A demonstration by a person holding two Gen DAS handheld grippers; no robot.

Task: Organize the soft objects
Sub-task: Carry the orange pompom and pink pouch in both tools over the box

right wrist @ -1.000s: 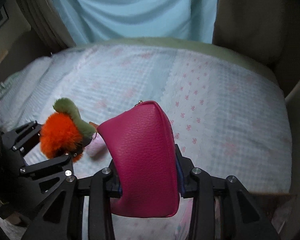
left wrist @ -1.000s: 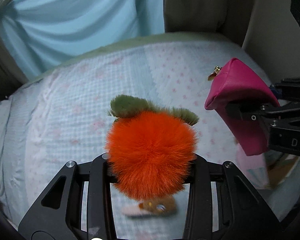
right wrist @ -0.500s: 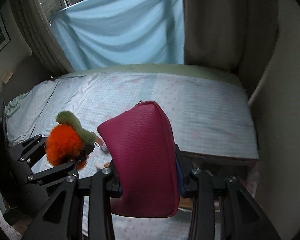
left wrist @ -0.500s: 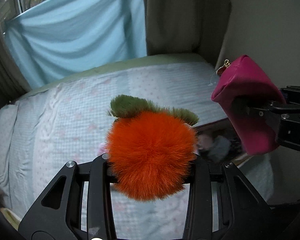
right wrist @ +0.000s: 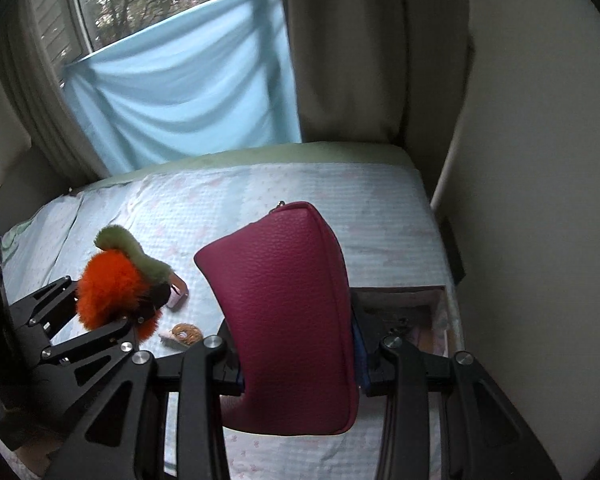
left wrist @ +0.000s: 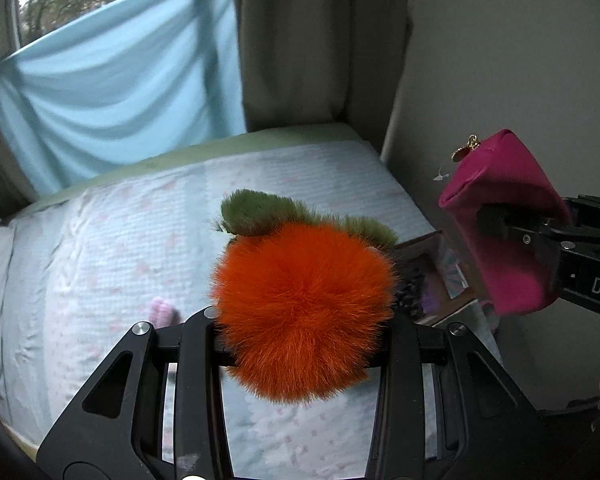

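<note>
My left gripper (left wrist: 300,320) is shut on a fluffy orange plush with green leaves (left wrist: 304,304) and holds it well above the bed; it also shows in the right wrist view (right wrist: 112,284). My right gripper (right wrist: 296,364) is shut on a magenta leather pouch (right wrist: 288,320) with a gold zipper pull, seen at the right in the left wrist view (left wrist: 504,224). Both are raised over the bed's right front part. A small pink soft item (left wrist: 162,312) and a tan round item (right wrist: 184,334) lie on the bed.
The bed (right wrist: 260,196) has a pale blue and white patterned cover. A cardboard box (right wrist: 416,308) with several things inside sits at the bed's right edge by the wall. A light blue cloth (right wrist: 188,80) hangs over the window, beige curtains beside it.
Both grippers have risen and pulled back from the bed with their loads. The bed looks farther off, and the box and window have come into view.
</note>
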